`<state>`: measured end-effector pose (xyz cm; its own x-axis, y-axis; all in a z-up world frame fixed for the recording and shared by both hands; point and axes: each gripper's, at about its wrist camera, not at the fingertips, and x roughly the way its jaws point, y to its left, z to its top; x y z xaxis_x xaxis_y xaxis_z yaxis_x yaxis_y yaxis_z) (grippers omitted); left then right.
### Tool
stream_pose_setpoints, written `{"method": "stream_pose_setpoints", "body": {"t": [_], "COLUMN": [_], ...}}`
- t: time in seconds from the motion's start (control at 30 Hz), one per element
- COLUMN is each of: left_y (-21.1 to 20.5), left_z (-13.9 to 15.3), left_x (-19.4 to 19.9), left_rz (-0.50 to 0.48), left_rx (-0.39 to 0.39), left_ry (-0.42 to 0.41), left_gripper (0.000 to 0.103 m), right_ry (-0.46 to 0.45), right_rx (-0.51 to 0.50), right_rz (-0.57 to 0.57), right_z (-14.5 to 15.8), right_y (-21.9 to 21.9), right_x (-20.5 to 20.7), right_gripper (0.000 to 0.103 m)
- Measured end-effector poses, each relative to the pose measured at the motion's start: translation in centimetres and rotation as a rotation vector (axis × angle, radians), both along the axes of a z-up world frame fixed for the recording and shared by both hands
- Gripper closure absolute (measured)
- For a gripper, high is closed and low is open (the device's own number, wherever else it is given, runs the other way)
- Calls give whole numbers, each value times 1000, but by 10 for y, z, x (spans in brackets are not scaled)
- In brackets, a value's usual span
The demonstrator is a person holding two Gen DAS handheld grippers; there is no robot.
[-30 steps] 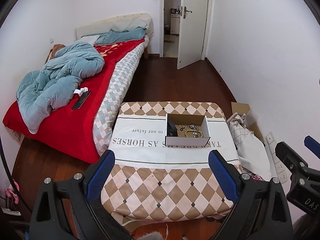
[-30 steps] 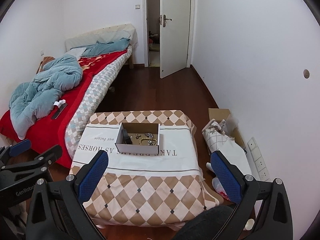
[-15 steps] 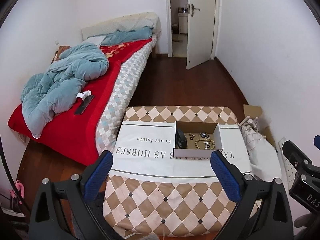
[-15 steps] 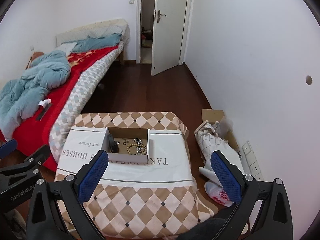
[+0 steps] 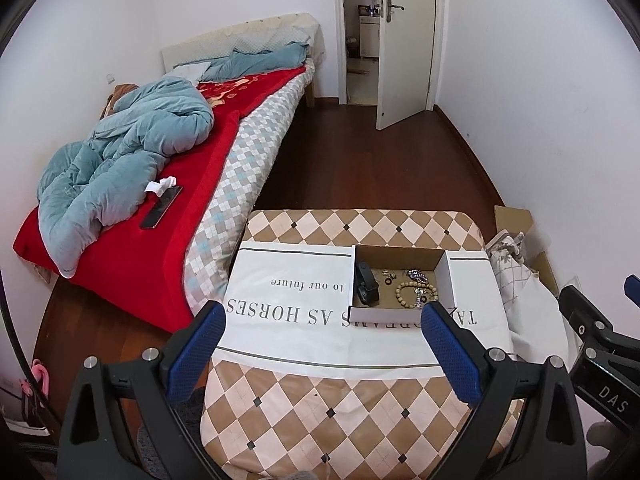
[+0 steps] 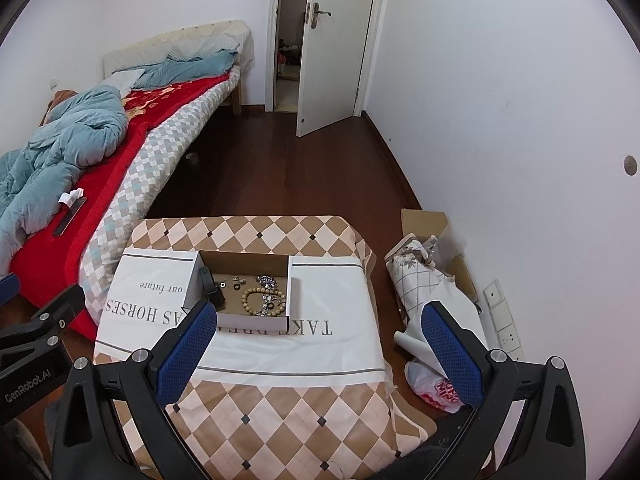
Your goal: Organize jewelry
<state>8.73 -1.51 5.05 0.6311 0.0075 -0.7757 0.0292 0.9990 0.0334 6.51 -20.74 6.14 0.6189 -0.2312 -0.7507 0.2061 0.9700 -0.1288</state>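
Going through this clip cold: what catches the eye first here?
An open cardboard box of jewelry sits on the checkered cloth-covered table, with a bead bracelet inside. Left of the table, a bed carries a red blanket and rumpled blue quilt. Both grippers, left and right, are open.

So there's a box [image 5: 400, 312] sitting on the table [image 5: 320, 400], toward its far right corner. In the box, a watch [image 5: 366, 282] lies along the left wall, beads [image 5: 412, 294] sit right of it nearer the front wall, and small rings [image 5: 388, 276] lie behind the beads. Bed [image 5: 140, 220] is off the table's left edge, bags [image 6: 424, 292] off its right edge, door [image 5: 404, 40] way behind.
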Motion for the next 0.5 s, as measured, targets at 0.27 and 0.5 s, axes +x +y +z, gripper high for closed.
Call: {"method": "stream_pose_setpoints", "body": {"t": [0.27, 0.5], "left_y": [-1, 0], "left_z": [0, 3], "left_x": [0, -1], "left_rz": [-9, -11], "left_rx": [-14, -21], "left_ry": [0, -7], "left_gripper": [3, 1], "right_ry": [12, 13], "right_rx": [17, 26], "right_rz": [1, 4], "right_z": [-4, -5], "right_y": [0, 0], "right_x": [1, 1], "right_gripper": [0, 0]}}
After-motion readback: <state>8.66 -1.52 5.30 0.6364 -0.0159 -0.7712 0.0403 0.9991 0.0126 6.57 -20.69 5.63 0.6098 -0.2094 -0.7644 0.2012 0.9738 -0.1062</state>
